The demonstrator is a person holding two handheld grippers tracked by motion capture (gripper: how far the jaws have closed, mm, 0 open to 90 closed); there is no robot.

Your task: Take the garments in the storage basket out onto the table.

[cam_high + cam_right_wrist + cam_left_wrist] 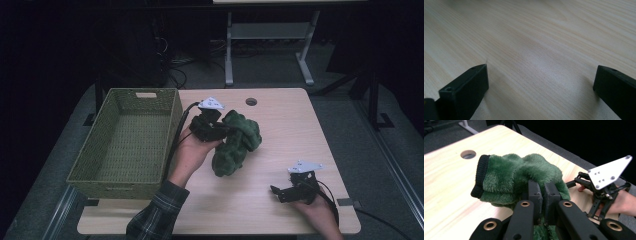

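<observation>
A woven green basket sits at the counter's left edge; a round hole pierces the wood near its far side

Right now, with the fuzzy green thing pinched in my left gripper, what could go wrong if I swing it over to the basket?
The left gripper pinches only a fold of the green plush cloth; the hanging rest may slip free or drag on the table. It could also snag the woven basket rim. The right gripper is open, too far to help.
</observation>
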